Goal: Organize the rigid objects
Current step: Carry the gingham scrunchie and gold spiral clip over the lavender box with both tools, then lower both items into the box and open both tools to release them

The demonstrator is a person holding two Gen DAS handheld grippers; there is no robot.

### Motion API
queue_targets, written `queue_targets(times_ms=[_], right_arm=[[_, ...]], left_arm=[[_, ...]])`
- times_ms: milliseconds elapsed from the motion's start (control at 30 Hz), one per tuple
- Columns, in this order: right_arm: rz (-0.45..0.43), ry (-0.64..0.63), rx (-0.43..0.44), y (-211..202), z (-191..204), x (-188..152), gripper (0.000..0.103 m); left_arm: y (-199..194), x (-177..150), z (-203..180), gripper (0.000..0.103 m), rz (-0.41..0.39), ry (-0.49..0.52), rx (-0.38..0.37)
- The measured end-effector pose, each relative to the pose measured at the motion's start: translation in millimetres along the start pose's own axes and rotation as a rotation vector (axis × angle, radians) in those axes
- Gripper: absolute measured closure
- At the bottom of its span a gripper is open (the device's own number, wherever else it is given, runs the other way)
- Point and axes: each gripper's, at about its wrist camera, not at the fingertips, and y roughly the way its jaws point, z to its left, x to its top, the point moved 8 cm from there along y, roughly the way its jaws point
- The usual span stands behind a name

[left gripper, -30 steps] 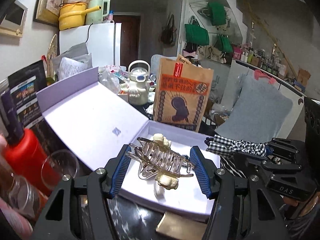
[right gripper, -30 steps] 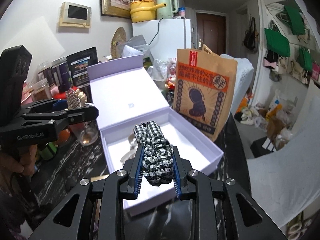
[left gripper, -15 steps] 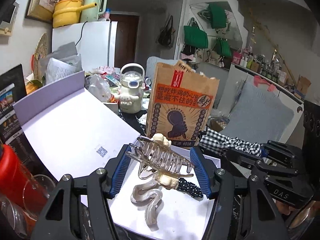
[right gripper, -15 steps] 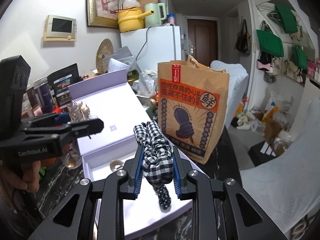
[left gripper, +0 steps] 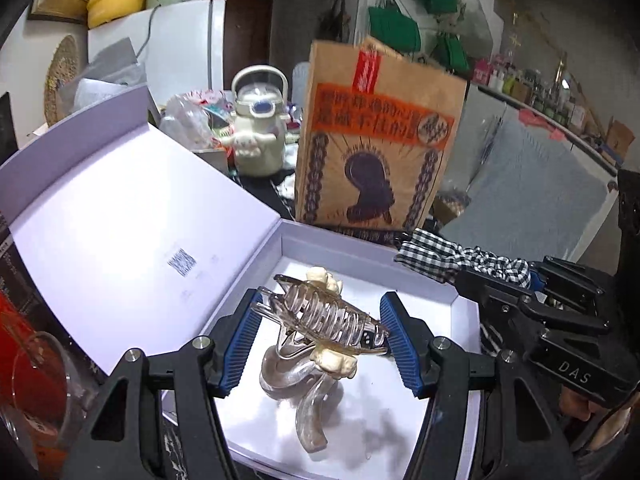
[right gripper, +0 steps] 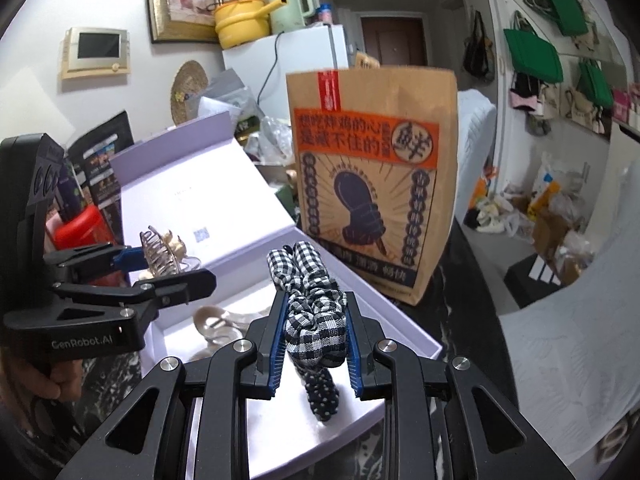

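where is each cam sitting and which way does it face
Left wrist: sits on the left tongs, looks down along them into the open box; own fingers clamp a clear claw clip, right tongs at right.
Right wrist: sits on the right tongs, faces box and paper bag; own fingers clamp a checked scrunchie, left tongs and a hand at left.
Shared: box, bag, clip, scrunchie.

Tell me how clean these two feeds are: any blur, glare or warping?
Left wrist view: paper bag motion-blurred, claw clip sharp, soft shadows on the box floor. Right wrist view: bag print readable, checked scrunchie crisp. Both: fisheye bending, dark corners.
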Motion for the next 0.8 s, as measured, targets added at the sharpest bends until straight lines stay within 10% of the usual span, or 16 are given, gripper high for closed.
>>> queue_targets(times_ms=[800], right_arm=[[0.136, -0.116, -0.100, 48.9, 4.9, -51.8, 0.078]], left_arm=[[45.7, -39.3, -2.3, 0.042, 0.217, 0.001, -0.012]])
